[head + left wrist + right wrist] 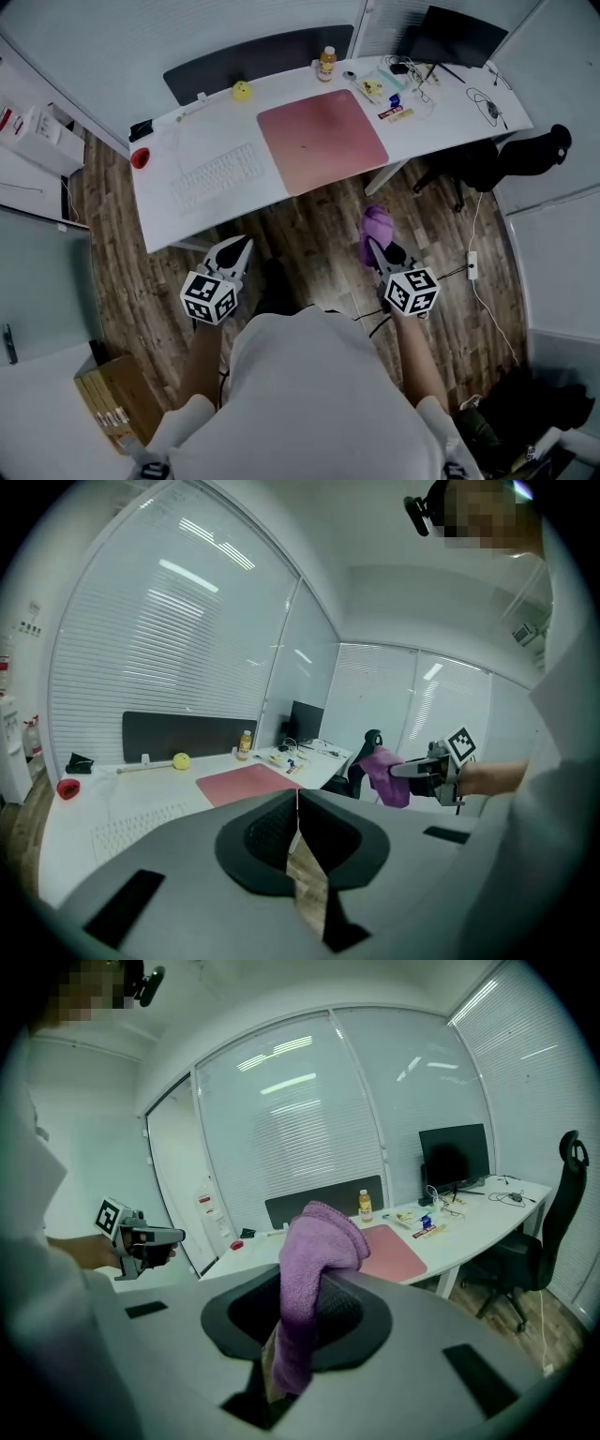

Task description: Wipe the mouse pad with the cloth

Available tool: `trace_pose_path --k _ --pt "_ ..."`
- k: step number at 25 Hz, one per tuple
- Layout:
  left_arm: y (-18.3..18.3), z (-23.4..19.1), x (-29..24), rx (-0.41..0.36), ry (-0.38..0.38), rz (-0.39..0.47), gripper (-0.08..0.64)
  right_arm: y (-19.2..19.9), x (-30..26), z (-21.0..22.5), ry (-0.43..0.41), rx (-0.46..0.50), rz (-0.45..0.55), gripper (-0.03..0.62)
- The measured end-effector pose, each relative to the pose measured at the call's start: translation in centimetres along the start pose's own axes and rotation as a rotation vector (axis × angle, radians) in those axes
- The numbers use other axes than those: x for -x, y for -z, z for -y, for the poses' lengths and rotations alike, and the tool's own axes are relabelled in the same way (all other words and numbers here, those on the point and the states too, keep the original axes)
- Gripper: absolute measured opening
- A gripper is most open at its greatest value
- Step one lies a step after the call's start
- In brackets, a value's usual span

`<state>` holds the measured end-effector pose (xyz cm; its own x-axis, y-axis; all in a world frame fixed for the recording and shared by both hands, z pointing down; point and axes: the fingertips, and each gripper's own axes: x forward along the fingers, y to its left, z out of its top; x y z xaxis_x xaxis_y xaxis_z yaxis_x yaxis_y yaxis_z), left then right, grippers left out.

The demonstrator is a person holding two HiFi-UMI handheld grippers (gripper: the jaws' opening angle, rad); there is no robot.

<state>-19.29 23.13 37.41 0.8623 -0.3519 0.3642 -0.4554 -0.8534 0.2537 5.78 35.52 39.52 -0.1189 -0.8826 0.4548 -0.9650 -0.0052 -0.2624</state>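
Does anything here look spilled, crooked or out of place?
Nothing stands out. The pink mouse pad lies flat on the desk, the bottle stands upright, and the purple cloth hangs from the right gripper.

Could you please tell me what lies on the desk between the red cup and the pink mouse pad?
A white keyboard, clearest in the head view.
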Motion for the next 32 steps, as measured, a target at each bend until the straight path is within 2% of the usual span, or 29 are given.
trace_pose_path --k 9,21,32 --pt "-2.4 -6.4 -5.0 -0.006 0.063 -0.030 0.021 -3.4 -6.7 0.9 0.050 -0.013 -0.027 0.084" --pt "-3.6 -14.9 -8.8 -0.003 0.132 -0.075 0.021 -5.0 -17.0 -0.5 0.065 -0.016 -0.112 0.084" --pt "-3.0 -16.7 -10.0 0.027 0.117 -0.095 0.021 -4.8 -22.0 -1.6 -0.008 0.002 -0.190 0.084"
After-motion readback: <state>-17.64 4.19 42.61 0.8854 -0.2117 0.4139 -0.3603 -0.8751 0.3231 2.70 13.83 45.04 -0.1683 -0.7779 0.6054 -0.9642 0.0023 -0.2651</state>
